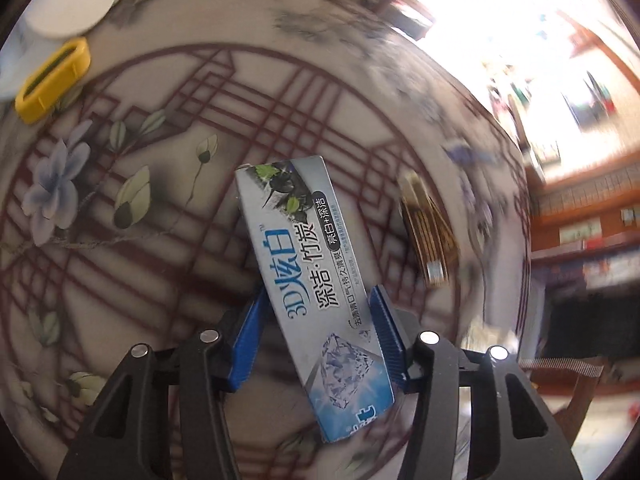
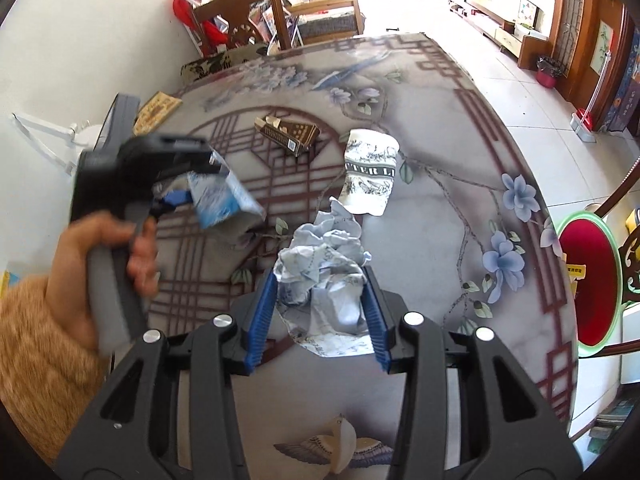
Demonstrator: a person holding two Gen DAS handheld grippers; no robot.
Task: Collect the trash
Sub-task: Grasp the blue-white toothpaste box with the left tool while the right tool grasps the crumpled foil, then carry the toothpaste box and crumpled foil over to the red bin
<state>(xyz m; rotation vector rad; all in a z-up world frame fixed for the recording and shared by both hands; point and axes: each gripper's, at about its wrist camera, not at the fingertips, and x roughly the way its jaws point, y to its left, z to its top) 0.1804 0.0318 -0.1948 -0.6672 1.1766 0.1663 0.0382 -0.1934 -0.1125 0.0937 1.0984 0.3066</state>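
Note:
My left gripper (image 1: 316, 316) is shut on a light-blue toothpaste box (image 1: 308, 264) and holds it above the patterned table (image 1: 168, 208). The same box (image 2: 224, 200) shows blurred in the right wrist view, in the left hand's gripper. My right gripper (image 2: 320, 300) is shut on a crumpled blue-and-white paper wad (image 2: 324, 276) low over the table. A crushed paper cup (image 2: 370, 172) lies beyond it. A brown carton (image 2: 288, 132) lies farther back; it also shows in the left wrist view (image 1: 428, 228).
A yellow rectangular object (image 1: 52, 80) and a white round lid (image 1: 68, 0) sit at the table's far left. A flat brown packet (image 2: 156, 110) lies near the wall. Wooden chairs (image 2: 244, 28) stand behind the table. A red-seated stool (image 2: 588, 280) is at the right.

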